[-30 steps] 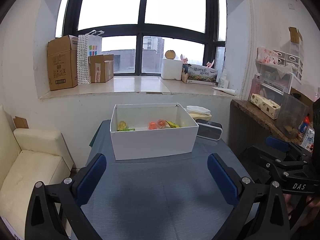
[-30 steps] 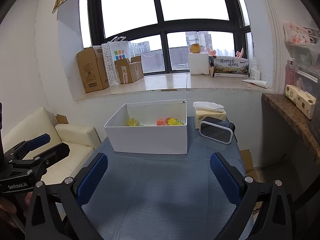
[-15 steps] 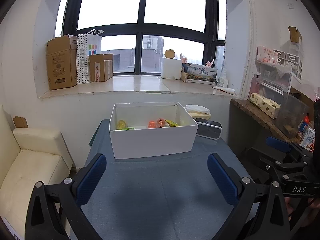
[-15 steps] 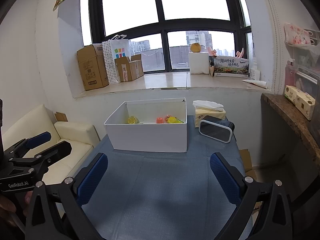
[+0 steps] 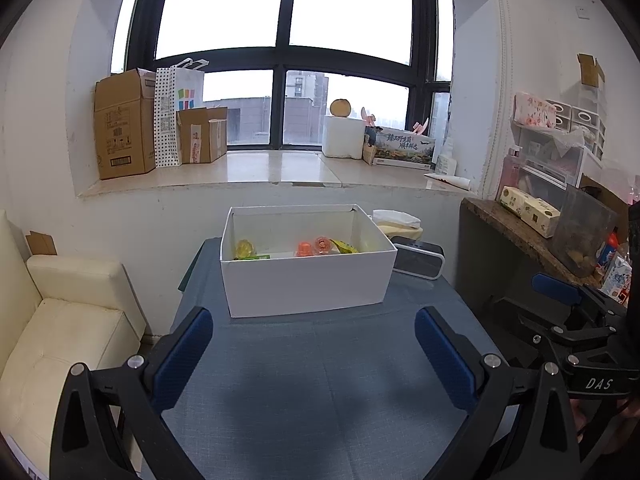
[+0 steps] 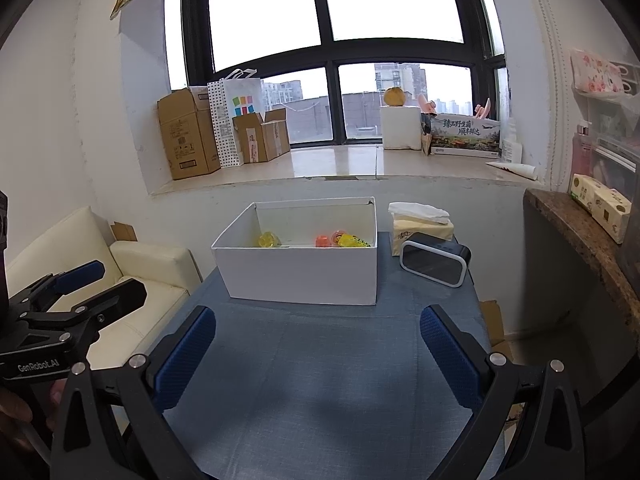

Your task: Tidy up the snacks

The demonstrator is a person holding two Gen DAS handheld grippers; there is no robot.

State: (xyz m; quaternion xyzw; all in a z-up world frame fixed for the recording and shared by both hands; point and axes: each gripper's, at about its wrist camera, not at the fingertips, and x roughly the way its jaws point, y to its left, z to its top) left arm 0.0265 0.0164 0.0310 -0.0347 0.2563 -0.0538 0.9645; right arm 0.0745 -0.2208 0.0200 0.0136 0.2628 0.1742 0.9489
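Tools: we hold left tool (image 5: 314, 344) and right tool (image 6: 318, 344) wide open, both empty.
Box: snacks (image 5: 320, 246) lie inside the box (image 5: 308, 280); we should approach from above its rim.

1. Your left gripper (image 5: 314, 344) has a black frame, blue textured pads (image 5: 182, 354) and silver screws.
2. Your right gripper (image 6: 318, 344) looks the same; its side reads "DAS", the left one's "GenRobot.AI".

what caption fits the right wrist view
Open right gripper over blue table, facing white box of snacks.
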